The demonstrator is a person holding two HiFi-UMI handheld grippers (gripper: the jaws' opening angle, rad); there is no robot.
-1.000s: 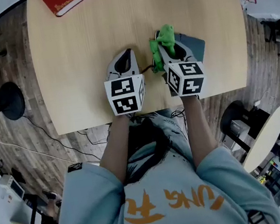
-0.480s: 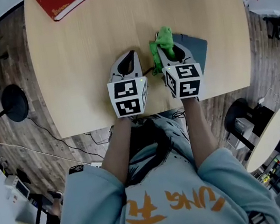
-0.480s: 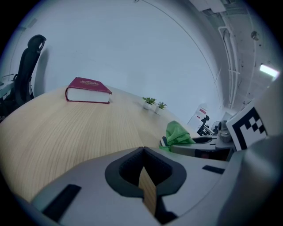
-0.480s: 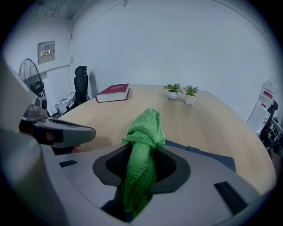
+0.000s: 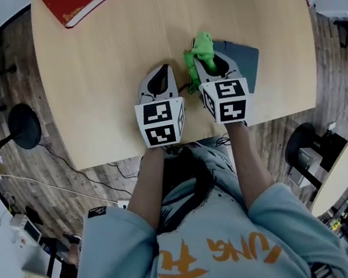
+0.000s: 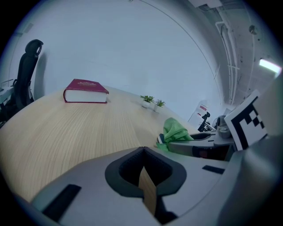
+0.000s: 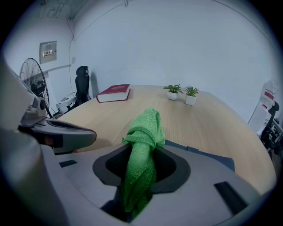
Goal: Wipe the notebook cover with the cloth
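Note:
A dark blue notebook (image 5: 245, 61) lies near the table's front edge, partly under my right gripper (image 5: 209, 62). That gripper is shut on a bunched green cloth (image 5: 200, 52), which sticks up between its jaws (image 7: 142, 154) and hangs just over the notebook's (image 7: 212, 156) left part. My left gripper (image 5: 159, 76) rests beside it on the bare wood, shut and holding nothing (image 6: 143, 170). In the left gripper view the cloth (image 6: 176, 130) shows to the right.
A red hardback book (image 5: 78, 2) lies at the table's far left corner (image 7: 115, 93). Two small potted plants (image 7: 181, 94) stand at the far edge. The round wooden table (image 5: 109, 54) ends just in front of the grippers. An office chair (image 7: 82, 81) and a fan (image 7: 31, 73) stand off the table.
Both grippers have hardly moved, shifting slightly away from the body. The cloth stays clamped in the right gripper.

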